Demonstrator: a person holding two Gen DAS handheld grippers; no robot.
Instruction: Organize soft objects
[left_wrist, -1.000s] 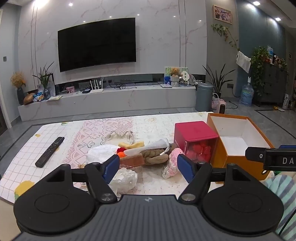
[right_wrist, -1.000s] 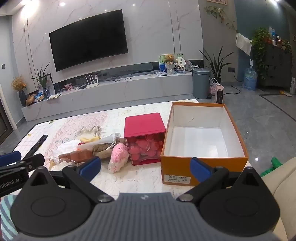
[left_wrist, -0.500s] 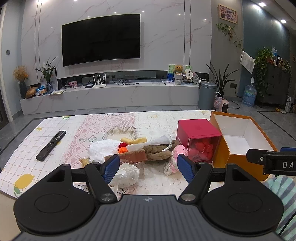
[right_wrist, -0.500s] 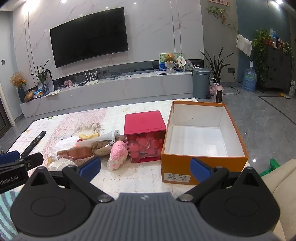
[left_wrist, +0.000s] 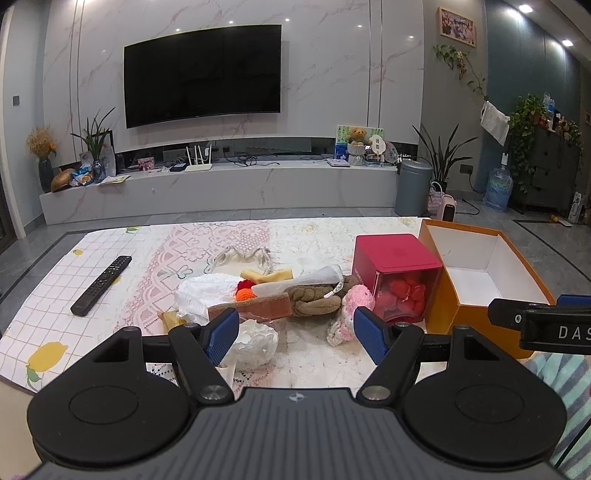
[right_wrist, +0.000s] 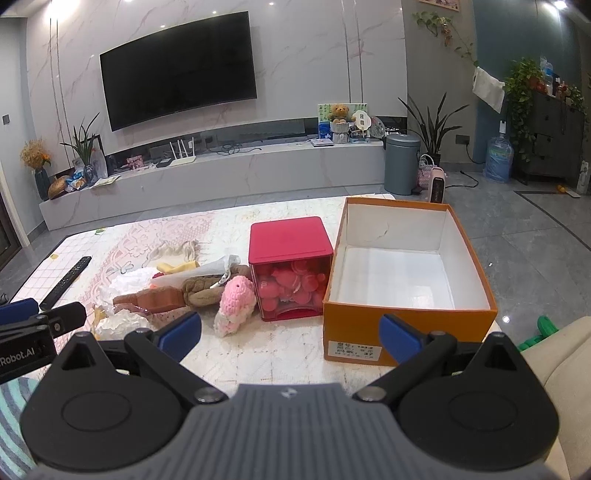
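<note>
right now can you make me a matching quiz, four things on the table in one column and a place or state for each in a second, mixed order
Things:
1. orange cardboard box
2. red cube box with clear front
3. pink crocheted toy
4. black remote control

Place or state:
A. lies alone at the far left of the tablecloth
B. open and empty
C. full of red pieces, lid on
D. lies against the red box's left side

Pairs: 1-B, 2-C, 3-D, 4-A

Home living room: wall-mounted television (left_wrist: 202, 73), sofa (right_wrist: 554, 373).
</note>
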